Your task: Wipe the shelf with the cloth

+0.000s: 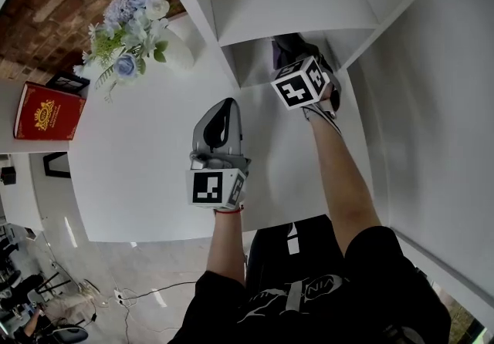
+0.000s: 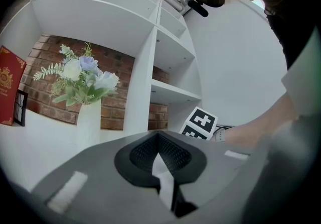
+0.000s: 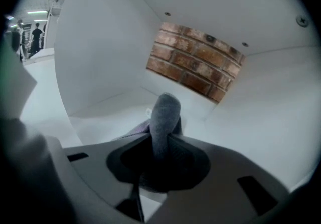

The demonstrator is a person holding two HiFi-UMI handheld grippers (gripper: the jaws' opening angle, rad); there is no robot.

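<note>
A dark grey cloth [image 1: 291, 48] [image 3: 164, 113] is clamped in my right gripper [image 1: 299, 61] [image 3: 161, 143], which is shut on it. The cloth bunches up between the jaws and rests on the floor of the lower white shelf cubby [image 1: 258, 65] [image 3: 105, 117], in front of its brick back. My left gripper [image 1: 224, 109] [image 2: 159, 151] hovers shut and empty over the white tabletop [image 1: 139, 173], to the left of and nearer me than the cubby. From the left gripper view I see the right gripper's marker cube [image 2: 199, 123] at the cubby mouth.
A white vase of blue and white flowers [image 1: 131, 34] [image 2: 83, 80] stands on the tabletop left of the shelf's upright panel [image 1: 197, 3]. A red book [image 1: 48, 111] and a small dark frame [image 1: 68, 82] stand further left. A white wall [image 1: 440, 103] closes the right side.
</note>
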